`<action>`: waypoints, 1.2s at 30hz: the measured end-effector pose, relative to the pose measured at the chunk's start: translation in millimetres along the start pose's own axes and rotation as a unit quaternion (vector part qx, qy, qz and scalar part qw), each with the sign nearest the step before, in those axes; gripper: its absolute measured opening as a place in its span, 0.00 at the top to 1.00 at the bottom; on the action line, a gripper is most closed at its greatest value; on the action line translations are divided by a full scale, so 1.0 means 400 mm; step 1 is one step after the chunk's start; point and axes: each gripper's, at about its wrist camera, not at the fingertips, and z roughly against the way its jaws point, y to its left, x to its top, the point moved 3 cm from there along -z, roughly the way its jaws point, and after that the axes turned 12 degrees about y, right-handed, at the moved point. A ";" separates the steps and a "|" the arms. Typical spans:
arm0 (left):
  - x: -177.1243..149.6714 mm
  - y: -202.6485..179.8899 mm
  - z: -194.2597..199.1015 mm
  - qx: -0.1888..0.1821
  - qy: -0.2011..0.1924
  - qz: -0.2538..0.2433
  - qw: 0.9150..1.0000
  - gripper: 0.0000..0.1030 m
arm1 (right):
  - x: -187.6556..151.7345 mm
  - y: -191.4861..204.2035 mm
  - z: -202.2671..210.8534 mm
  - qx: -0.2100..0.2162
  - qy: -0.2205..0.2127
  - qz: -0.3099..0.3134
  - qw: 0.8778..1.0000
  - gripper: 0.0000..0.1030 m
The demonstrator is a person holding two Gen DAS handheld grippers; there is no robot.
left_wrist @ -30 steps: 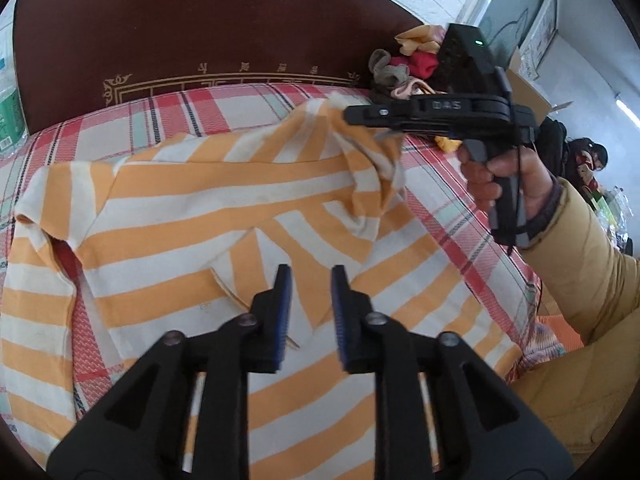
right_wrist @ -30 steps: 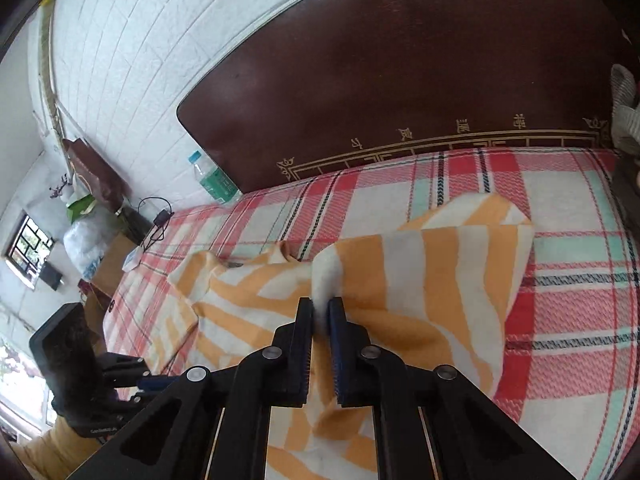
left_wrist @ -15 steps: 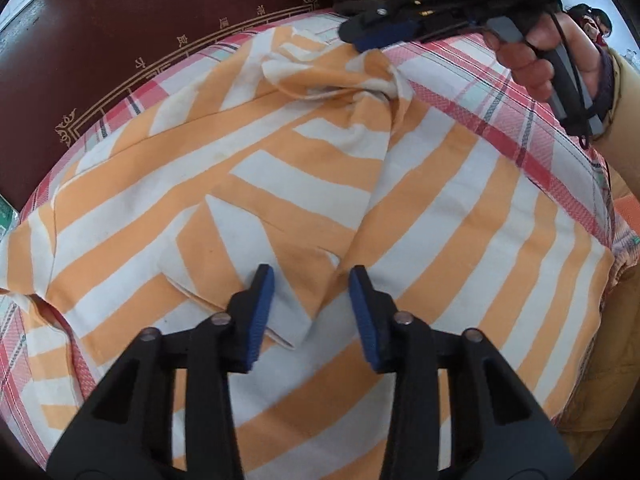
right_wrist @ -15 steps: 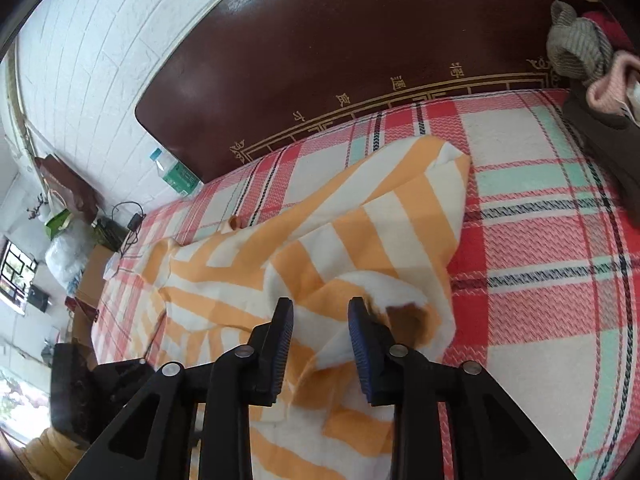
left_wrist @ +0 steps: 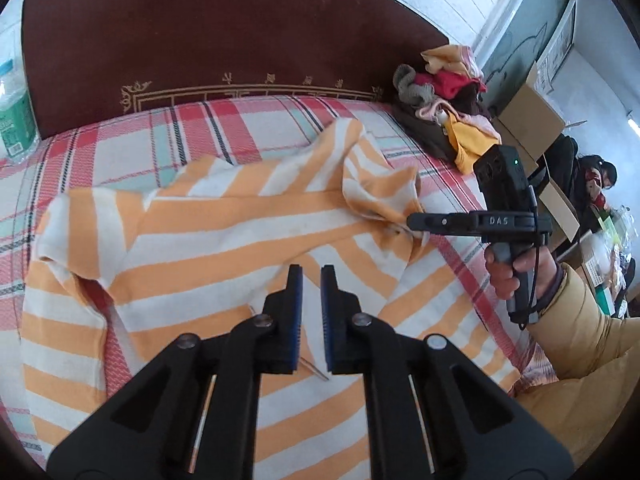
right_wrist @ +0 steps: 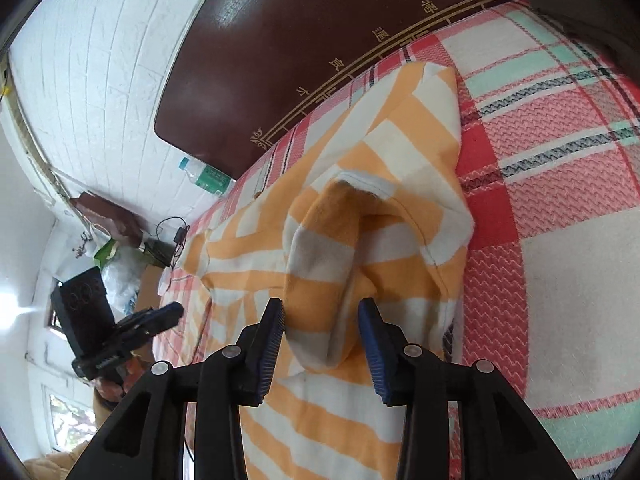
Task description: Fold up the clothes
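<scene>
A plaid bed cover [left_wrist: 120, 136] in red, white and mint is being backed by a dark brown headboard [left_wrist: 224, 28] with gold trim. An orange-and-white striped shirt [left_wrist: 224, 232] is being spread over the cover, its near part lying flat and its far sleeve [right_wrist: 400, 128] being left folded across the body toward the headboard. A heap of other clothes [left_wrist: 444, 100] is being kept at the bed's far right corner, apart from the shirt.

The right gripper [right_wrist: 322, 316] is being opened by a hand [left_wrist: 516, 276] in a tan sleeve; a raised fold of the shirt is lying between its blue pads [right_wrist: 370, 344], not pressed by them. The left gripper [left_wrist: 311, 276] is being closed above the shirt's middle; a narrow gap is showing between its pads, with no cloth being clamped. A green-labelled bottle [left_wrist: 14, 120] is being left standing beside the headboard.
</scene>
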 end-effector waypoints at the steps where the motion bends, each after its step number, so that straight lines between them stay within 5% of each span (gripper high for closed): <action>1: -0.006 -0.005 0.002 -0.004 0.001 -0.005 1.000 0.90 | 0.003 0.006 -0.012 -0.010 0.002 0.006 1.000 0.61; 4: -0.034 -0.030 -0.004 -0.013 0.008 -0.033 0.999 0.89 | 0.010 0.022 -0.040 -0.020 0.010 0.014 1.000 0.85; 6: -0.057 -0.057 -0.028 -0.013 0.024 -0.058 0.998 0.85 | 0.012 0.032 -0.030 0.057 0.006 -0.003 0.998 0.90; 8: -0.078 -0.085 -0.049 -0.009 0.035 -0.080 0.996 0.64 | 0.017 0.044 -0.005 0.138 -0.010 -0.025 0.990 0.90; 10: -0.089 -0.120 -0.062 -0.007 0.031 -0.103 0.994 0.28 | 0.030 0.055 0.024 0.209 -0.033 -0.051 0.976 0.90; 18: -0.041 -0.156 -0.132 0.038 0.026 -0.130 0.990 0.25 | 0.063 0.108 0.012 0.311 -0.030 -0.081 0.947 0.89; 20: -0.027 -0.153 -0.155 0.055 0.027 -0.136 0.989 0.28 | 0.063 0.117 0.001 0.310 -0.026 -0.082 0.947 0.88; 21: -0.022 -0.152 -0.167 0.057 0.032 -0.140 0.988 0.48 | 0.063 0.119 -0.004 0.308 -0.024 -0.083 0.947 0.88; 22: -0.018 -0.149 -0.178 0.056 0.042 -0.142 0.987 0.81 | 0.065 0.121 -0.008 0.308 -0.023 -0.083 0.948 0.88; 23: -0.015 -0.144 -0.185 0.055 0.052 -0.137 0.988 0.92 | 0.067 0.122 -0.011 0.307 -0.023 -0.083 0.948 0.88; 27: 0.005 -0.099 -0.139 0.032 0.041 -0.094 0.994 0.94 | 0.067 0.099 0.008 0.290 -0.029 -0.083 0.953 0.88; 32: 0.060 0.001 0.041 -0.081 -0.017 0.012 0.996 0.94 | 0.058 0.063 0.010 0.244 -0.028 -0.080 0.966 0.87; 34: 0.063 0.011 0.103 -0.089 -0.039 0.017 0.995 0.94 | 0.045 0.054 -0.016 0.213 -0.011 -0.075 0.974 0.84; 36: 0.052 0.001 0.123 -0.067 -0.041 -0.005 0.997 0.94 | 0.026 0.044 -0.045 0.161 0.006 -0.064 0.985 0.70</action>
